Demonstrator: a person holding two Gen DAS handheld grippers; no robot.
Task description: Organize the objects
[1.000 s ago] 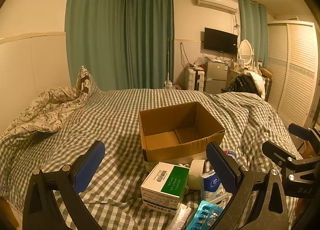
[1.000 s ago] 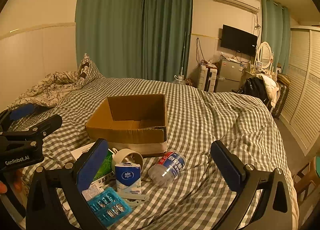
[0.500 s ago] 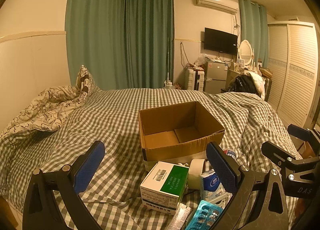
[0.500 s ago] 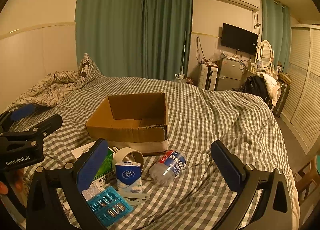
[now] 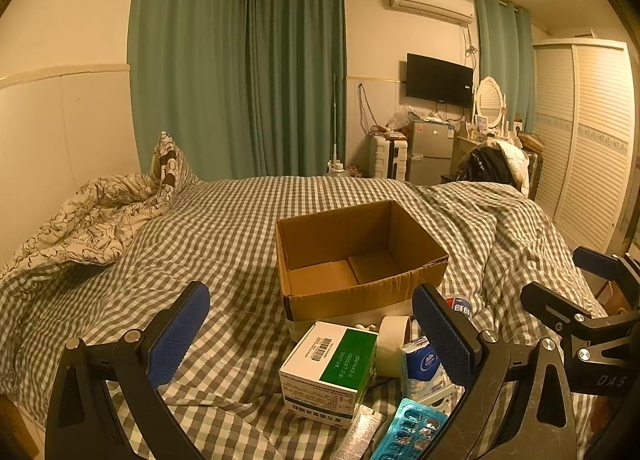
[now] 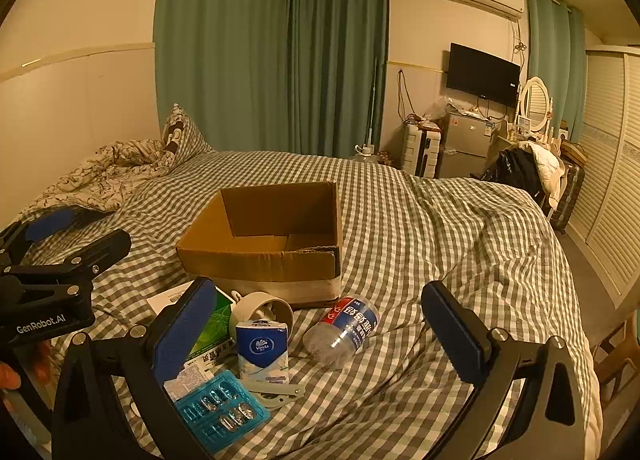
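Note:
An empty cardboard box (image 5: 360,256) (image 6: 264,236) stands open on the checked bed. In front of it lie a white-and-green carton (image 5: 332,368) (image 6: 212,330), a tape roll (image 5: 392,344) (image 6: 262,308), a tissue pack (image 6: 262,348) (image 5: 420,368), a plastic bottle (image 6: 344,330), a blue blister pack (image 6: 220,414) (image 5: 412,436), a small tube (image 5: 360,434) and a grey clip (image 6: 276,392). My left gripper (image 5: 310,330) hovers open just above the carton. My right gripper (image 6: 320,326) is open over the tissue pack and bottle. Nothing is held.
A crumpled floral quilt (image 5: 88,220) and a pillow (image 6: 180,136) lie at the bed's far left. The bedspread is rumpled on the right (image 6: 480,240). Beyond the bed stand a suitcase, a small fridge (image 5: 430,150) and a slatted wardrobe (image 5: 592,148). A hand (image 6: 8,376) shows at the right view's left edge.
The right gripper has moved slightly forward and down toward the objects. The left gripper has barely shifted. Both remain open.

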